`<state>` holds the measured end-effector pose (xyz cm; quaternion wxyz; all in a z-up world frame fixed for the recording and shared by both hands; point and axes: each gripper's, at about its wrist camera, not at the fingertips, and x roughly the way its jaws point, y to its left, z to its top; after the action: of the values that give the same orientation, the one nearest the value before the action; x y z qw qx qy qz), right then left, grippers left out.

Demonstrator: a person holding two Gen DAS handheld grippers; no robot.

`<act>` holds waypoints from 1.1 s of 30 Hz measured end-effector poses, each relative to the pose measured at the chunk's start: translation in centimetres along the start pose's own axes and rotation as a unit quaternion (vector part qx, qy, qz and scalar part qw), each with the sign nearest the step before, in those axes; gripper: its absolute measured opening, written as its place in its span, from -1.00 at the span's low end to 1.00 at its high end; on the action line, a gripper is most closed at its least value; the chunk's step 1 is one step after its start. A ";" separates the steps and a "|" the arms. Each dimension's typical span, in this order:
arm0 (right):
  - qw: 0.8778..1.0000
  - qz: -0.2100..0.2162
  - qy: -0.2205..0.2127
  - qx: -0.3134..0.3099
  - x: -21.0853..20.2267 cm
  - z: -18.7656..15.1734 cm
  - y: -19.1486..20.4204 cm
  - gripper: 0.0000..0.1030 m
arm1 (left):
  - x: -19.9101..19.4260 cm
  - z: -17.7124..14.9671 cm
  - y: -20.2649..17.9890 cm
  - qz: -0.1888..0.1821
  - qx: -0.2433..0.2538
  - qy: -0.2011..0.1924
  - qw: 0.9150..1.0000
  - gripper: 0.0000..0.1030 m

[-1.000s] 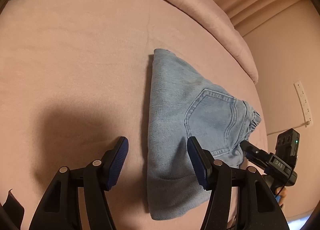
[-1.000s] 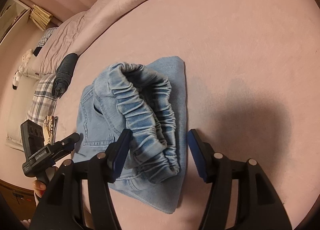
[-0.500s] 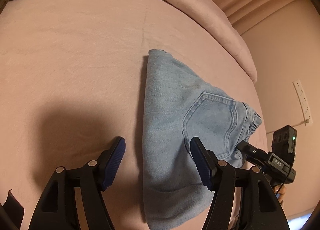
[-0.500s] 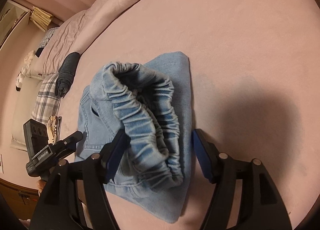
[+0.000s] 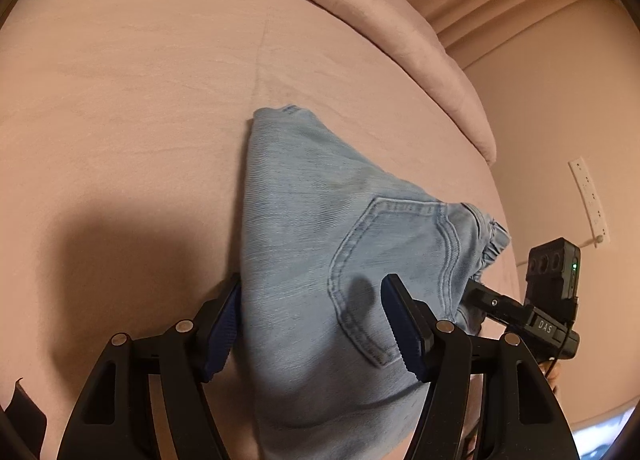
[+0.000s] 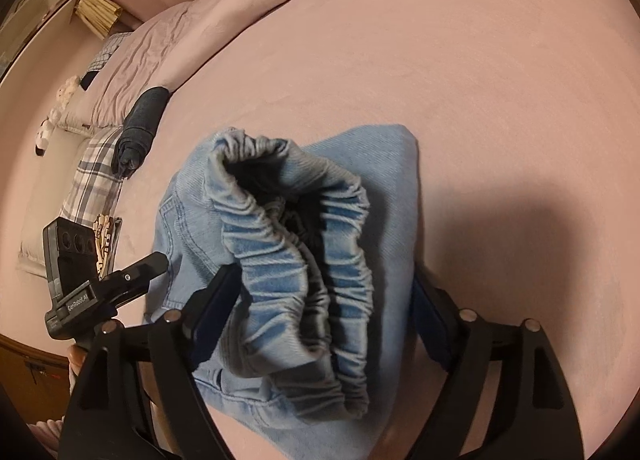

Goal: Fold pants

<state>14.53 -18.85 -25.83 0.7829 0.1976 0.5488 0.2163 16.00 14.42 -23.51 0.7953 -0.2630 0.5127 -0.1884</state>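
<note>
So the light blue denim pants with the elastic waistband (image 5: 320,268) are folded into a compact bundle sitting on the pink bed sheet (image 5: 120,99), near the edge of the bed.

The left tongs (image 5: 312,324) are spread wide and straddle one end of the bundle. One blue pad sits at the bundle's side edge, partly tucked behind the denim, and the other hangs over the back pocket area. They're not squeezing the cloth, as far as I can see.

The right tongs (image 6: 320,316) are at the waistband end, also wide open. The gathered elastic waistband (image 6: 296,260) bulges up between the two fingers. The right-hand finger is partly hidden behind the denim edge, so I can't tell if it touches the fabric. Nothing looks pinched here either.

Each camera catches the other tool at the far end of the bundle, so the two sets of tongs face each other across the pants.

Background stuff from the right wrist view: a rolled dark navy garment (image 6: 138,131) further up the bed, next to a plaid pillow (image 6: 94,179). The left wrist view shows a white wall power strip (image 5: 590,199).
</note>
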 end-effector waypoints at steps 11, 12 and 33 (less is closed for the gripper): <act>0.996 0.079 0.005 0.030 -1.4 -2.2 -1.4 0.64 | -0.3 0.0 0.7 -0.016 -0.018 0.009 1.000 0.26; 0.996 0.079 0.006 0.032 -1.5 -2.5 -1.3 0.64 | -0.3 0.0 0.6 -0.012 -0.015 0.010 1.000 0.26; 0.998 -0.002 -0.021 0.065 -0.7 -2.8 0.8 0.68 | 0.5 -0.5 -1.6 0.029 0.005 0.009 1.000 0.59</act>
<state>11.53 -18.37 -25.73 0.7804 0.2512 0.5454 0.1743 15.67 12.78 -23.08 0.7969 -0.2421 0.5264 -0.1708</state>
